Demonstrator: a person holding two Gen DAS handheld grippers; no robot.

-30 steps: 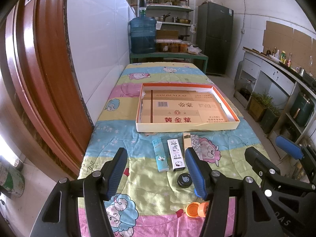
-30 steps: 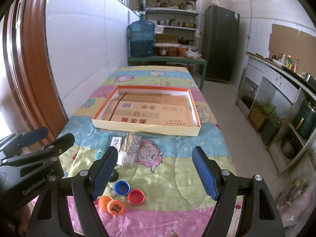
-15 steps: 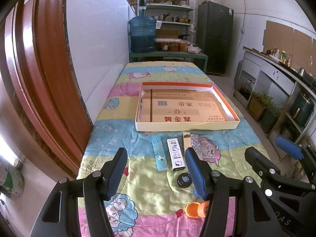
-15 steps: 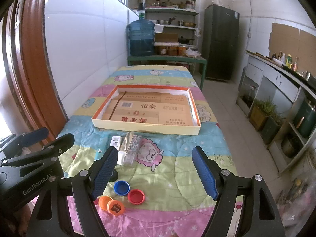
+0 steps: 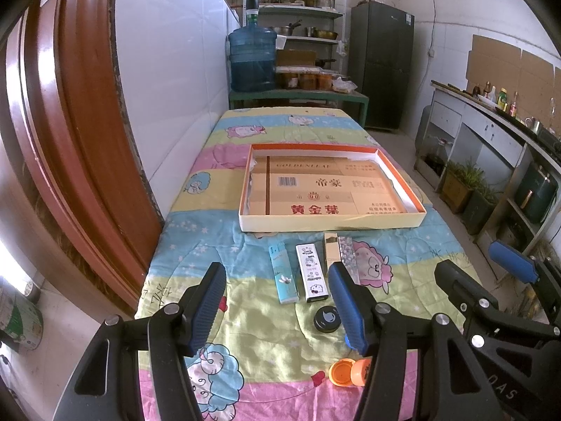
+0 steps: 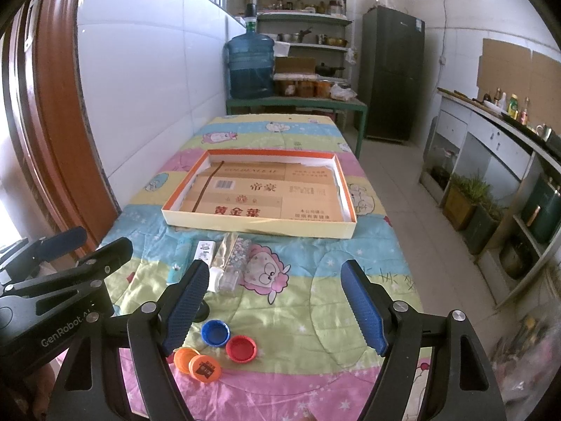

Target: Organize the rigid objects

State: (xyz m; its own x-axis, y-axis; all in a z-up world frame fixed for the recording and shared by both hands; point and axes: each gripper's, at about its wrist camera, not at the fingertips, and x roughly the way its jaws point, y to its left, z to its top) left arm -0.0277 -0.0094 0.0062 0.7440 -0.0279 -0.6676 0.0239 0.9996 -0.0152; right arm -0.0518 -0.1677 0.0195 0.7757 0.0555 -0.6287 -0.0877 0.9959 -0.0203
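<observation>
Both grippers hover above a cartoon-print blanket with jaws spread wide and nothing between them: the left gripper and the right gripper. The landmark is the shallow cardboard tray, orange-rimmed and lined with flattened carton. Just in front of its near wall lie four slim items side by side, left to right: a teal lighter, a white cartoon-printed lighter, a gold-coloured item and a speckled item. Nearer the grippers than these rests a black cap. Farther still from the tray lie two orange caps, a blue cap and a red cap, clustered close together.
</observation>
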